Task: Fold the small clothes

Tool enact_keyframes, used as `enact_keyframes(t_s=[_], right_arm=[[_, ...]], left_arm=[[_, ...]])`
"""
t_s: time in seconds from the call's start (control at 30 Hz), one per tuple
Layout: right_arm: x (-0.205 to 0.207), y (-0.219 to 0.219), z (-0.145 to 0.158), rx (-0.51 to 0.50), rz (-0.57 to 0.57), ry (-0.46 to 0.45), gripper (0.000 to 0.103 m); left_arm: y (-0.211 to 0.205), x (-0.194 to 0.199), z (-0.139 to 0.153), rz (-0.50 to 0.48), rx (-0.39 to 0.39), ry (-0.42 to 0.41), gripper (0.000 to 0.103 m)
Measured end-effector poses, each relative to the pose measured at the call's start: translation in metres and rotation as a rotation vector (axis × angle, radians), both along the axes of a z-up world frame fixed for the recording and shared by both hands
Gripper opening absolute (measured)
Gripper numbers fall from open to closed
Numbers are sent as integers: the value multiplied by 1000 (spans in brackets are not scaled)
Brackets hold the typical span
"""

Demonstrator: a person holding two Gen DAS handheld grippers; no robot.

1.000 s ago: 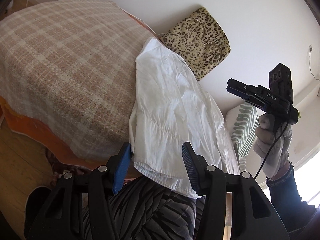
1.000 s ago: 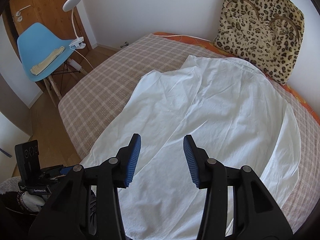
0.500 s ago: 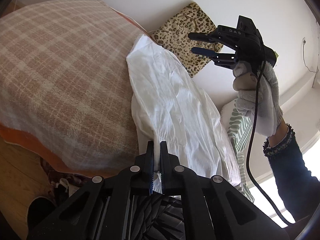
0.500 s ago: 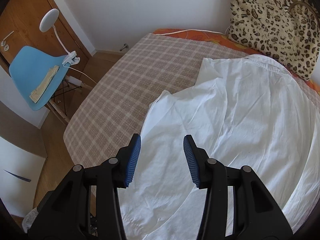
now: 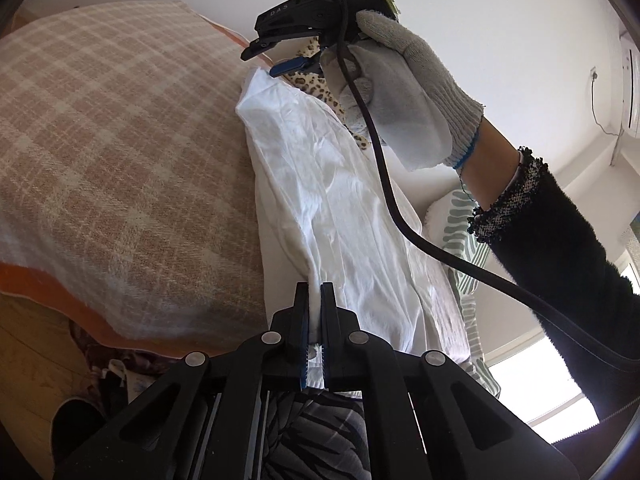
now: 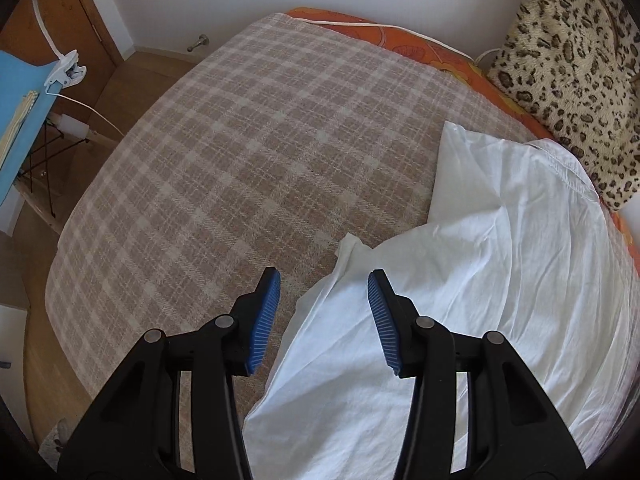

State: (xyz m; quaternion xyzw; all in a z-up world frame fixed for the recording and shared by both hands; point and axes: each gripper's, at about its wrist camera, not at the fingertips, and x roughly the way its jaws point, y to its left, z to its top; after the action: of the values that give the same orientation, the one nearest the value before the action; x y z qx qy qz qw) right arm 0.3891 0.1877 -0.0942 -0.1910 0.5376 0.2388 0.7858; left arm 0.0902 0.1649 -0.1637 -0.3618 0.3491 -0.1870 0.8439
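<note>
Left wrist view: left tongs [image 5: 315, 312] clamp one crumpled white cotton shirt [image 5: 340, 208] while right tongs [image 6: 324, 312], raised in a gloved hand [image 5: 404, 92], hover apart.

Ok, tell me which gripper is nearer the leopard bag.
Right. The right gripper hangs open above the shirt, close to the leopard bag. The left gripper is shut on the shirt's near edge, across the bed from the bag.

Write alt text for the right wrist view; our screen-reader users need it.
The open right gripper hovers over the edge of a white shirt spread on a bed with a plaid blanket. A leopard-print bag leans against the wall behind it.
</note>
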Motion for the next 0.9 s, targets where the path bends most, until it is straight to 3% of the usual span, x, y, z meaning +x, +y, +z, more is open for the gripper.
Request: enact_keyframes(t_s=[0.23,0.4,0.53,0.63,0.9], right_arm=[[19,17,-27,-83,-29,18,48],[28,7,-41,-51,-69,58,48],[30,-4,-40,-46,-83,41,18],[35,-19,-36,13,-91,69,8],[37,-83,1,293,-155,96,7]], left_arm=[[-6,1,4,-20,6,-13,2],[-5,6,1,-37,12,-3,3],[-11,10,3,-57,39,-2,2],[-19,14,9,-70,71,-8,3],[-40,17,25,-128,160,-21,3]])
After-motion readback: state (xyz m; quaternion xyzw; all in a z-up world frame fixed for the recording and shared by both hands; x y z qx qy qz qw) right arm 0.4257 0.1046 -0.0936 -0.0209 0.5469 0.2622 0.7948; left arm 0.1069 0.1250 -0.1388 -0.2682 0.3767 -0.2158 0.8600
